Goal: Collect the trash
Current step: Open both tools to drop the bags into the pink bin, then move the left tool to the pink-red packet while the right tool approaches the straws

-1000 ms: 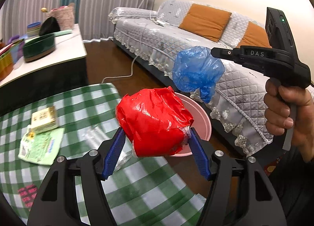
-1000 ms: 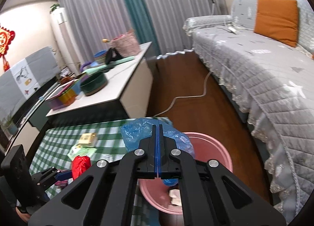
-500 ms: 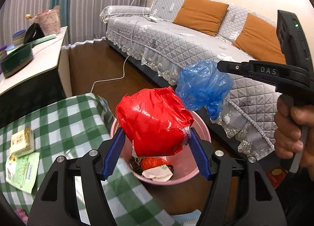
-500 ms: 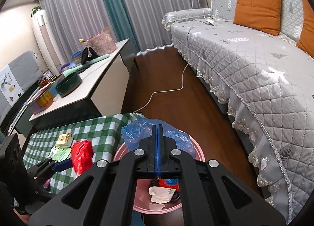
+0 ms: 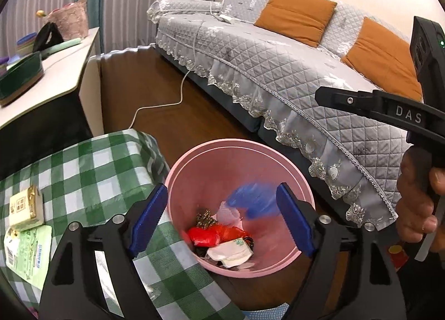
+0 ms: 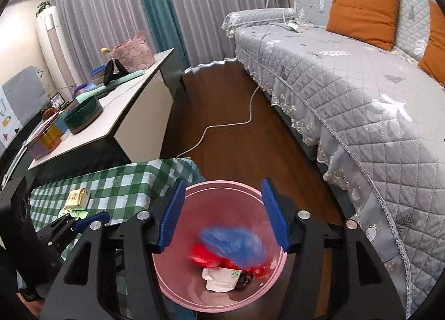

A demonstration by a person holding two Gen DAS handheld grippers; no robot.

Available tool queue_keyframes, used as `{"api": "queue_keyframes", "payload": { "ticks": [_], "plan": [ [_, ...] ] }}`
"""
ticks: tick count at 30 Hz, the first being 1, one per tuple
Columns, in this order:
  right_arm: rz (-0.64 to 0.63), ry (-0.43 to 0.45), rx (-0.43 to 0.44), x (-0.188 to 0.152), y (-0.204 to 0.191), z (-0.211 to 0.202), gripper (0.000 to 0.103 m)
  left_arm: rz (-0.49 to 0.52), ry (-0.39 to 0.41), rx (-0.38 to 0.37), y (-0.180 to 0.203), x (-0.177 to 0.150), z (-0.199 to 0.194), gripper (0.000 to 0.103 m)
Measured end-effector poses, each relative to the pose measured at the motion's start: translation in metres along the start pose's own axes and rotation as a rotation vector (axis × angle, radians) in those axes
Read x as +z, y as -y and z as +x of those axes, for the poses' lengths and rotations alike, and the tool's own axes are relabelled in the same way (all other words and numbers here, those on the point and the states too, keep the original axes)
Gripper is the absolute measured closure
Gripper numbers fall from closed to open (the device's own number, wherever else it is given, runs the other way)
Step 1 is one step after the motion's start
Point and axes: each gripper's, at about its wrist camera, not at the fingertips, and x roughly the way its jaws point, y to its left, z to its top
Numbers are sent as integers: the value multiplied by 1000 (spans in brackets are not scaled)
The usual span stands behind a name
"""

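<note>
A pink trash bin [image 5: 194,161] stands on the floor beside the green checked table [image 5: 83,169]; it also shows in the right wrist view [image 6: 222,185]. My left gripper [image 5: 222,219] is open and empty above the bin. My right gripper [image 6: 224,217] is open and empty above it too, and shows from the side in the left wrist view [image 5: 361,103]. A blue plastic bag [image 5: 256,200], blurred in mid-fall, is inside the bin [image 6: 233,245]. A red bag [image 5: 214,233] lies in the bin with white paper scraps [image 5: 230,253].
A small yellow box [image 5: 26,208] and a green packet [image 5: 27,250] lie on the checked table. A grey quilted sofa [image 5: 278,64] with orange cushions is on the right. A white cable [image 5: 167,103] crosses the wood floor. A white counter [image 6: 125,103] holds bowls.
Both grippers opened over the pink bin. The red bag left my left gripper and the blue bag left my right gripper; both dropped into the bin.
</note>
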Motion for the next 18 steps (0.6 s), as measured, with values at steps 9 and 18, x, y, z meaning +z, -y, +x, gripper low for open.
{"api": "queue_keyframes", "payload": {
  "ticks": [9,18],
  "plan": [
    [-1,12,35,6,-20,-3,47,-77,32,43,-31,-12,-46,25],
    [-78,18,142,-5,-87,-10,50,-157,74,154,-74,-43,-123,28]
  ]
}}
